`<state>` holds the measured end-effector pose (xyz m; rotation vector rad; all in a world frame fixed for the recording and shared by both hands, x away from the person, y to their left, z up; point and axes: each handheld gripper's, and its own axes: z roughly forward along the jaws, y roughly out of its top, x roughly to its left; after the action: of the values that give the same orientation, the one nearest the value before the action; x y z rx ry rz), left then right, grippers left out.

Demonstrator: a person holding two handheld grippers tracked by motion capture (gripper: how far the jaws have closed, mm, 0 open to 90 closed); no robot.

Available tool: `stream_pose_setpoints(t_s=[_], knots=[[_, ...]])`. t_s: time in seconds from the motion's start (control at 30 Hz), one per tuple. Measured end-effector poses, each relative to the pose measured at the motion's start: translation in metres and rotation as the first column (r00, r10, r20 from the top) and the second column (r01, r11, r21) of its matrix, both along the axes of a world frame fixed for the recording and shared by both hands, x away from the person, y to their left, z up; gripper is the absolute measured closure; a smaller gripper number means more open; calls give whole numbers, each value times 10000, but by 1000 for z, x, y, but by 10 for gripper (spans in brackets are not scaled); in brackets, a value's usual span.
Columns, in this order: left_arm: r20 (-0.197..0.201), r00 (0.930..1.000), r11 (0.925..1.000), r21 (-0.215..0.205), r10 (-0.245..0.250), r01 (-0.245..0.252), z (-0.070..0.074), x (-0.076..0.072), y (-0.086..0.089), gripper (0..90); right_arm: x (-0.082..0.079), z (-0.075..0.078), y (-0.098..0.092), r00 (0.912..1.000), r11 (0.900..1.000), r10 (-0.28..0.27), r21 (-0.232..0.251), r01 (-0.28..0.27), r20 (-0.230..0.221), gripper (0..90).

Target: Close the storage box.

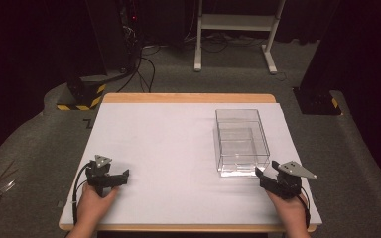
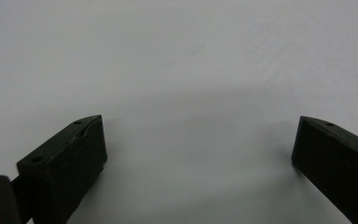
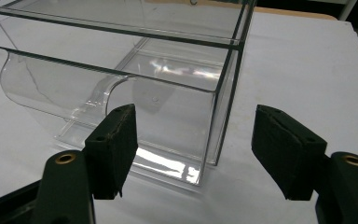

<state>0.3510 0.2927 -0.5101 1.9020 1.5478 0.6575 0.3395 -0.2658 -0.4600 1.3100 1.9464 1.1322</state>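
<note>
two claws: one in each of the person's hands, both low over the near part of the white counter [image 1: 178, 148], well apart from each other.
left claw [image 1: 124, 177]: near the counter's near left corner, pointing right; in the left gripper view its jaws stand wide apart with only bare white surface between them, released and holding nothing.
right claw [image 1: 259, 174]: near the near right corner, pointing left and slightly away; jaws spread, released, gripping nothing.
clear box [image 1: 241, 141]: a see-through plastic box with an inner drawer, standing upright on the right half of the counter, its long side running away from the person.
box and right claw: in the right gripper view the box's [image 3: 168, 88] near right corner sits just beyond the gap between the jaws; touching or not cannot be told.
left hand [image 1: 93, 206]: wrapped around the left claw's grip.
right hand [image 1: 290, 210]: wrapped around the right claw's grip.
</note>
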Motion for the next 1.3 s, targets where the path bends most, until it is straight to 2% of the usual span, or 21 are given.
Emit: stream_pose_setpoints(t_s=[1.3], knots=[[5, 10000, 10000, 5, -1, 1, 0, 0, 0, 32, 37, -1, 4, 9997, 9997, -247, 30, 247, -68, 311]])
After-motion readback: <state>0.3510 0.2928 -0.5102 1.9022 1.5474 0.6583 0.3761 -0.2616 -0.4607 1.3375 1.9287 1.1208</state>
